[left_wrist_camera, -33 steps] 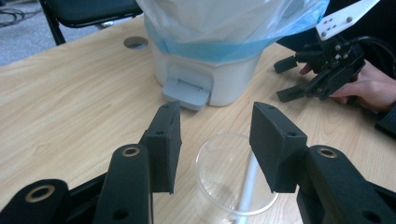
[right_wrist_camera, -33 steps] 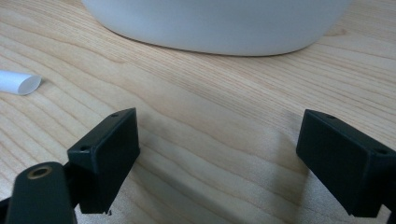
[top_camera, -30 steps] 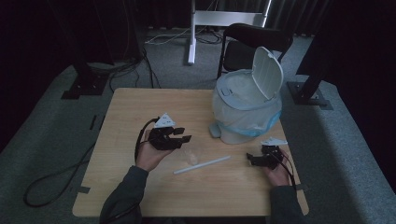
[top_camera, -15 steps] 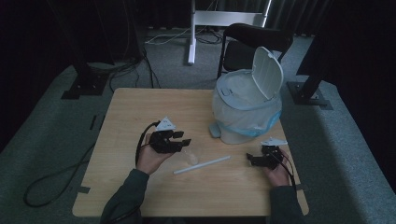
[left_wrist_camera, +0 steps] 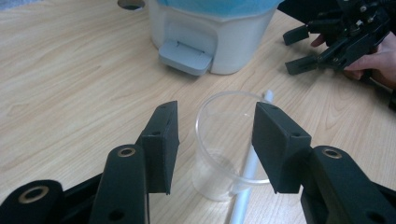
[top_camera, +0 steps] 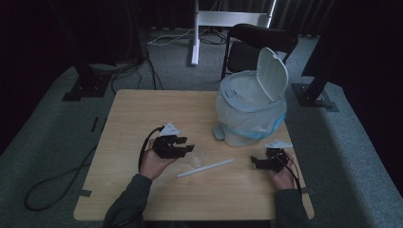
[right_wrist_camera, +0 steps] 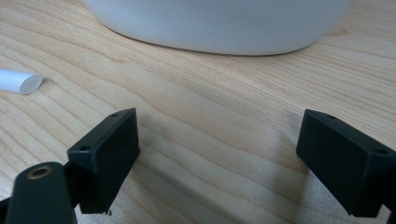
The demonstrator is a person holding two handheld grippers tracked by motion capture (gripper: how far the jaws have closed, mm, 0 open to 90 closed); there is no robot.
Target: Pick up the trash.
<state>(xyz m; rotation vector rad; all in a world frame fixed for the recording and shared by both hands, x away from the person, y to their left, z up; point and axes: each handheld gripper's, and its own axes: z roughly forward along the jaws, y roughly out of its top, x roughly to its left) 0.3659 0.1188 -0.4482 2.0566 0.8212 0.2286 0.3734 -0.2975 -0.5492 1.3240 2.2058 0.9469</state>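
Note:
A clear plastic cup (left_wrist_camera: 227, 148) stands upright on the wooden table (top_camera: 142, 109), faintly seen in the high view as the cup (top_camera: 196, 157). My left gripper (left_wrist_camera: 217, 126) is open, with one jaw on each side of the cup's rim and a small gap on both sides. From above, the left gripper (top_camera: 185, 146) sits left of centre. A white tube (top_camera: 205, 168) lies flat just behind the cup, and the tube (left_wrist_camera: 250, 177) runs under its far side. My right gripper (right_wrist_camera: 222, 135) is open over bare wood, with the tube's end (right_wrist_camera: 19, 81) off to its left.
A white pedal bin (top_camera: 249, 114) with a blue-edged liner and its lid up stands at the back right of the table. Its pedal (left_wrist_camera: 184, 57) faces the cup. The right gripper (top_camera: 259, 163) rests low near the bin's base (right_wrist_camera: 219, 23). A chair (top_camera: 259, 40) stands behind the table.
My left gripper has slid a little nearer the person and toward the cup. The right gripper has hardly moved.

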